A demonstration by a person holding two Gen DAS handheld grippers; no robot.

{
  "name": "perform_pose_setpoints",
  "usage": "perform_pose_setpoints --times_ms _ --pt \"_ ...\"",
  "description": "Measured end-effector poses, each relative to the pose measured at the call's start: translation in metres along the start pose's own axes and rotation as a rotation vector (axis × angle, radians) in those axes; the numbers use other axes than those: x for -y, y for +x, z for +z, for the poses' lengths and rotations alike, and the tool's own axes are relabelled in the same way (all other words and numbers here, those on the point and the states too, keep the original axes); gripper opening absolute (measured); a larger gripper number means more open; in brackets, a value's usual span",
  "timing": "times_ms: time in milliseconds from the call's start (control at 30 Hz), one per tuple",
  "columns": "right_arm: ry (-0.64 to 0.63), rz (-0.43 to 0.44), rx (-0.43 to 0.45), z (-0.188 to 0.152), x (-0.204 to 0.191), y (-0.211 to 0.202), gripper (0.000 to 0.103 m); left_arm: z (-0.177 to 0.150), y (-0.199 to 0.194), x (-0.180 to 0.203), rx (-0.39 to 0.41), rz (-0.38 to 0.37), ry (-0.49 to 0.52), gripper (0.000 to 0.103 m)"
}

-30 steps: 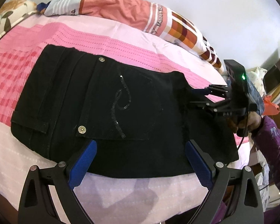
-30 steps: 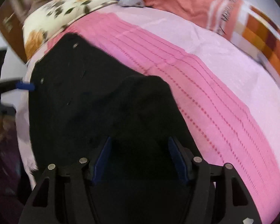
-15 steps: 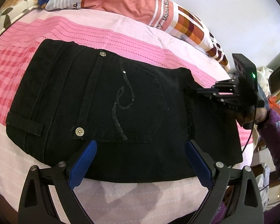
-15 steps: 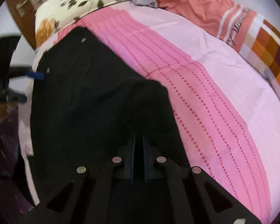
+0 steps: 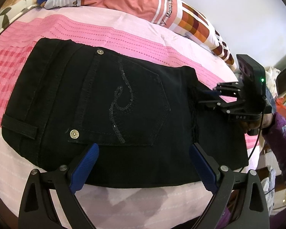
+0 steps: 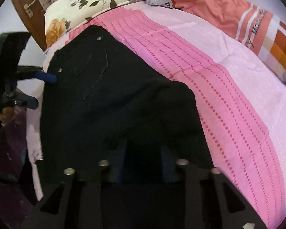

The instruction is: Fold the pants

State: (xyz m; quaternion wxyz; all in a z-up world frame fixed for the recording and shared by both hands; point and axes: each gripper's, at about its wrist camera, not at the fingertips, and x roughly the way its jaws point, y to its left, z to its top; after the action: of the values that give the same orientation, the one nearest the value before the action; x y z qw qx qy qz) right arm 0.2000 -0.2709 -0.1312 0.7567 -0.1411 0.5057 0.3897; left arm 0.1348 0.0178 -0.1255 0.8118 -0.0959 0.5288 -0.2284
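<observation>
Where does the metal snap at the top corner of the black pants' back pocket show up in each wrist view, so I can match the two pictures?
Left wrist view: the top-corner snap sits upper left of centre, on the black pants.
Right wrist view: the same snap sits near the top, left of centre.
Shared landmark: the orange checked blanket, along the top in both views.

Matt black denim pants [image 5: 124,105] with shiny metal rivets [image 5: 74,134].

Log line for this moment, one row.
pants: folded, flat on bed | left tool: open over near edge | right tool: reopening at far end
</observation>
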Motion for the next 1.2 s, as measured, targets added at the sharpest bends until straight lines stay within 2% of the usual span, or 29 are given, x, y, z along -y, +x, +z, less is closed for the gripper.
perform_pose_setpoints --times_ms 67,200,300,567,667,733,833,900,933,967,1000,1033,1133,1200 --pt "-0.035 -0.020 0.008 -0.003 -0.008 -0.002 0.012 0.000 0.001 0.001 -0.001 0.004 0.001 0.095" --pt "-0.090 -0.098 0.020 -0.004 -0.022 -0.004 0.011 0.000 0.001 0.001 -0.004 0.010 0.005 0.095" --pt "-0.092 -0.119 0.029 -0.004 -0.023 -0.005 0.011 0.001 0.000 0.000 -0.004 0.007 -0.005 0.095" --pt "-0.057 -0.130 0.093 -0.008 -0.021 -0.018 0.010 0.001 0.003 0.000 -0.008 0.006 -0.002 0.095" --pt "-0.042 -0.118 0.096 -0.010 -0.018 -0.015 0.010 0.001 0.004 0.000 -0.012 0.007 0.002 0.095" --pt "-0.061 -0.151 0.092 -0.011 -0.021 -0.010 0.010 0.001 0.004 0.000 -0.012 0.007 0.006 0.095" --pt "-0.060 -0.147 0.092 -0.009 -0.021 -0.007 0.011 0.001 0.004 0.000 -0.011 0.004 0.005 0.095" --pt "-0.043 -0.149 0.094 -0.009 -0.019 -0.008 0.019 0.000 0.003 0.000 -0.011 0.002 0.004 0.095" --pt "-0.012 -0.158 0.104 -0.009 -0.016 -0.011 0.026 0.000 0.003 0.000 -0.013 0.002 0.003 0.095" --pt "0.016 -0.170 0.112 -0.009 -0.014 -0.014 0.038 0.001 0.002 0.000 -0.015 0.000 0.001 0.095" --pt "0.055 -0.181 0.123 -0.008 -0.011 -0.020 0.045 0.001 0.001 -0.001 -0.015 -0.005 -0.001 0.095" --pt "0.101 -0.182 0.161 -0.007 -0.009 -0.031 0.048 0.000 -0.001 -0.001 -0.011 -0.009 -0.002 0.095" --pt "0.194 -0.141 0.258 -0.006 -0.011 -0.059 0.048 -0.001 -0.016 -0.001 0.030 -0.017 0.003 0.095" --pt "0.235 -0.158 0.237 -0.006 -0.018 -0.061 0.048 0.000 -0.032 -0.005 0.076 -0.033 0.000 0.095"
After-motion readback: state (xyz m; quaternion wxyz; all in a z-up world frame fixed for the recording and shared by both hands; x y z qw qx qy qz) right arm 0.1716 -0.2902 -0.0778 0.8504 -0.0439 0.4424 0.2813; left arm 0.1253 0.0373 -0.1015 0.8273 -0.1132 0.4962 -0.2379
